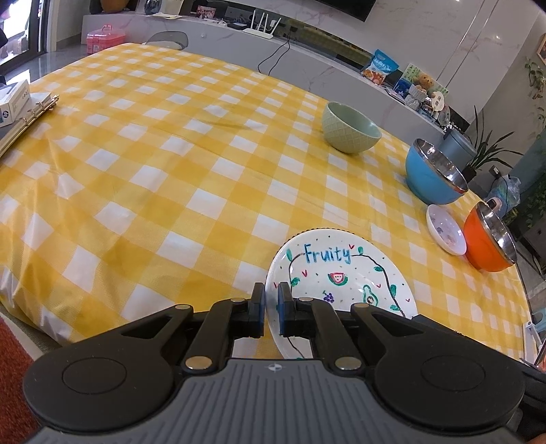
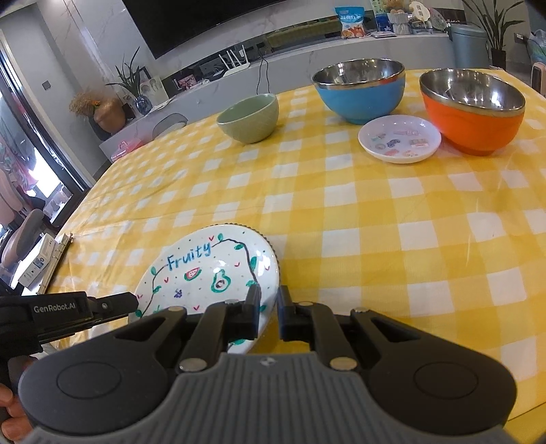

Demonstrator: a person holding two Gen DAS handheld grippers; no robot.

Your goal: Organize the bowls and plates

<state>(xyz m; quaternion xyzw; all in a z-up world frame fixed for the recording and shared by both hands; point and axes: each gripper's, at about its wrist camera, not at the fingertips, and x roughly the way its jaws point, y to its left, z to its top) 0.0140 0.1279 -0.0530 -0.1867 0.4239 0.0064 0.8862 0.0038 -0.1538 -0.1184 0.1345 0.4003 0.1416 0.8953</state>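
With the left gripper pinched on the near-left rim of the plate and the right gripper clamped on its right edge, uneven lifting could tip it onto the table.

A yellow-and-white checked cloth covers the tabletop. Behind it runs a long, curved, marble-look ledge carrying a white router, a snack bag and small ornaments. A dark television screen hangs on the pale wall above. Potted plants stand at the right, beside a grey bin. Daylight enters through a dark-framed glass door at the left. A pink box, perhaps plastic, sits beyond the table.
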